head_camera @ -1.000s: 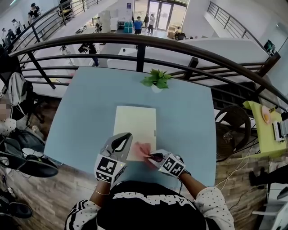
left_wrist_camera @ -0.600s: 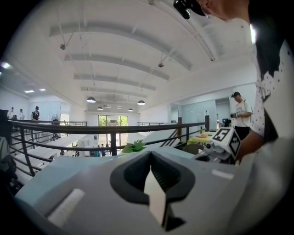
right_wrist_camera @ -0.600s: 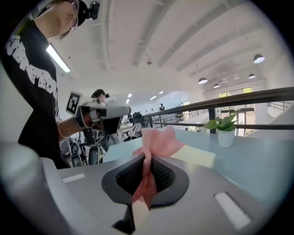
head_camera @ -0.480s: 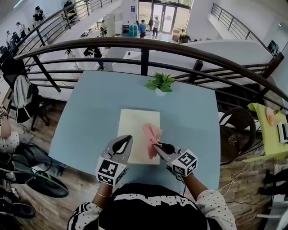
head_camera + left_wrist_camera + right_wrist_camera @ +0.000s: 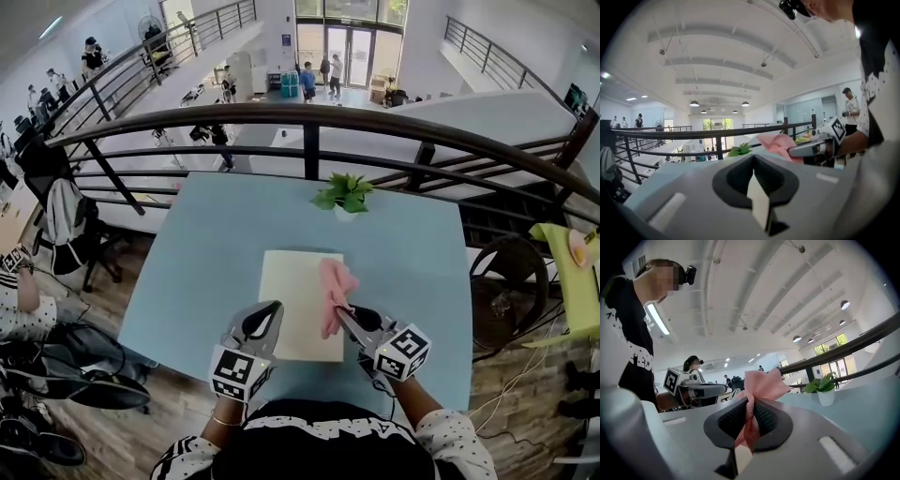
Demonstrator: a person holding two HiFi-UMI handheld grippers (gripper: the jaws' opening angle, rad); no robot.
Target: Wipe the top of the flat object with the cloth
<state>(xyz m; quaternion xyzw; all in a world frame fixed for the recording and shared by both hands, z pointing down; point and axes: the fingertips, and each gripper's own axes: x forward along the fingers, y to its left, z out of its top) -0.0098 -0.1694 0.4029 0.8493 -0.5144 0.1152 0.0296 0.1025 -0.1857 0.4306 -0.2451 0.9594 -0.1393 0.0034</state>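
My right gripper (image 5: 343, 317) has its jaws clamped tight on the pink cloth (image 5: 336, 292). In the right gripper view a bunched fold of the cloth (image 5: 761, 384) is pinched between the jaws and fans out loosely past their tips. My left gripper (image 5: 270, 311) has its jaws together with nothing between them, and its tip sits at the near left edge of the flat object (image 5: 291, 305).

The flat object is a pale cream rectangle lying flush on the light blue table (image 5: 197, 253). A small potted plant (image 5: 345, 195) stands well beyond its far edge. The cloth lies along the right side of the rectangle and reaches from my right gripper's tips toward the far right corner.

I judge the cloth to be light, soft and limp. It will crumple and drag behind the jaws, so the grip on a gathered bunch suits it, and pressing low should spread more fabric on the surface. The flat object looks thin and light. I expect it could slide on the smooth table under a wipe, so the left gripper's tip at its edge is well placed to steady it
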